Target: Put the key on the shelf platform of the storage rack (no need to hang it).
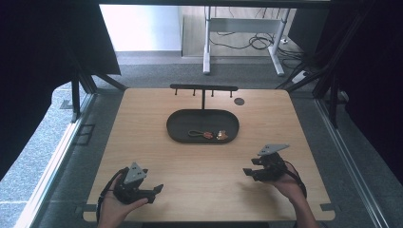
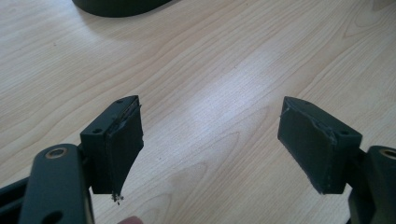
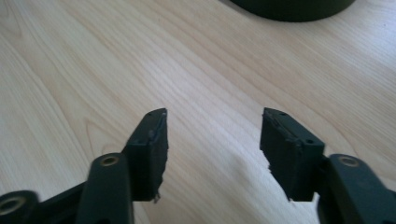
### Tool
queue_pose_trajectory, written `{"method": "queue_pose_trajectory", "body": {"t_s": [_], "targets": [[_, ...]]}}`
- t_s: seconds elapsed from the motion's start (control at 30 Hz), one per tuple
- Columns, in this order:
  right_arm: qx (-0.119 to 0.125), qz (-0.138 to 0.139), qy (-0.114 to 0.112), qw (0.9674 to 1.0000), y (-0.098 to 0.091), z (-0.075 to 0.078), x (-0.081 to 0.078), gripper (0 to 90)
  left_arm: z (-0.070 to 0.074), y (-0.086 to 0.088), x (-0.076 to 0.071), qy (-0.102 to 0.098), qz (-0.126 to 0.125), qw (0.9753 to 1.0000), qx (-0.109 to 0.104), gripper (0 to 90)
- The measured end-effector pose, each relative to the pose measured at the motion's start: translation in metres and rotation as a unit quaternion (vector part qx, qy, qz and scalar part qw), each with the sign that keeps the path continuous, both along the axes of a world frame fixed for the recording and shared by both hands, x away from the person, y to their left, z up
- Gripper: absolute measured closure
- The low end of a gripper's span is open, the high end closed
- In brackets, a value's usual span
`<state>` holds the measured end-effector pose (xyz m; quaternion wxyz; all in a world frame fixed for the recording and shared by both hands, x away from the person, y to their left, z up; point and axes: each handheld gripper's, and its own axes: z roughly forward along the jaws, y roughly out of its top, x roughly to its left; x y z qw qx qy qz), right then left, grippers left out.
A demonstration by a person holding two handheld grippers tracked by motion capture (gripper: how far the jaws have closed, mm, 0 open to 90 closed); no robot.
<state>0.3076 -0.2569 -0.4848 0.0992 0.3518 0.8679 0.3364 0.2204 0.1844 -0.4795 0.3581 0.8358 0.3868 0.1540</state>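
Right now my right gripper (image 3: 212,140) has its jaws parted with nothing between them, just bare wood, near the desk's (image 1: 157,156) right front edge. My left gripper (image 2: 210,140) stands wide open and empty too, by the front left corner. The keychain (image 1: 207,135) lies in the tray (image 1: 178,124) at the desk's middle, toward the back edge, under the hook rack (image 1: 203,88). I judge the keychain light and floppy, with hard little charms and a thin loop; I'd pinch the loop end, since the charms could slip.
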Motion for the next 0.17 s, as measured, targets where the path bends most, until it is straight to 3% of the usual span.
{"method": "queue_pose_trajectory", "body": {"t_s": [0.17], "targets": [[0.024, -0.026, -0.027, 0.9990, -0.016, 0.004, -0.007, 39.4, -0.001, -0.005, 0.001, 0.003, -0.002, 1.0000, 0.002, 22.6]]}}
